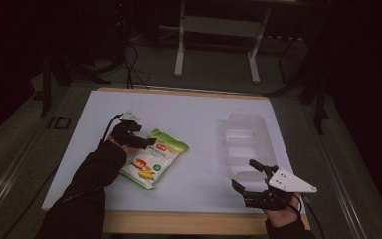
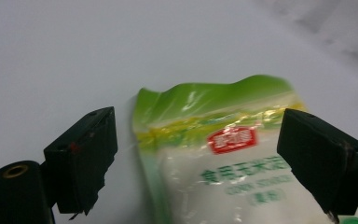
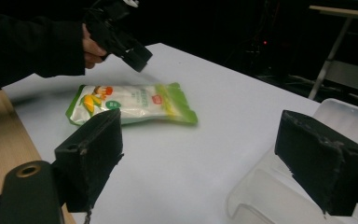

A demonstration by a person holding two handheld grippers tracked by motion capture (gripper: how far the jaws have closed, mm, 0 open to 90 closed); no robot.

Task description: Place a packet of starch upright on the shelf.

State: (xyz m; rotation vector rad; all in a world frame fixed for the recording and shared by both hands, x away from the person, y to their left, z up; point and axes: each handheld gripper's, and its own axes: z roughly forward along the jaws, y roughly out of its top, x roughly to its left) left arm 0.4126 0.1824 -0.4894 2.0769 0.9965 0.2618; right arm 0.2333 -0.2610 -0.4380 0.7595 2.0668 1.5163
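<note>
Pouch (image 1: 152,158), one item: flat sealed packet, green across the top with a red label, a white body and a corn picture near its lower end; printed text too small to read. Lies flat on the white table top (image 1: 194,119), directly below and ahead of the left gripper (image 1: 142,141). Left gripper: black, two jaws spread wide, grasping nothing; in the left gripper view the pouch's green top end (image 2: 214,140) sits between the two jaws and a little beyond them, with the jaw tips apart from the film on both sides. Whether the jaws touch the table cannot be told. Held by a hand (image 1: 115,145) in a dark sleeve, a cable trailing back from it. Container (image 1: 246,144), one item: clear plastic, box-shaped, with compartments, their number and contents not legible; stands on the table just ahead of the right gripper (image 1: 246,177), well apart from the pouch. Right gripper: black, grey three-cornered plate on top, jaws released and wide apart, empty; in the right gripper view the near rim of the container (image 3: 261,186) lies beside its right-hand jaw, while the pouch (image 3: 130,105) and the left gripper (image 3: 126,44) show farther off beyond its left-hand jaw. Table edge: pale wood strip (image 1: 179,221) along the near side.
</note>
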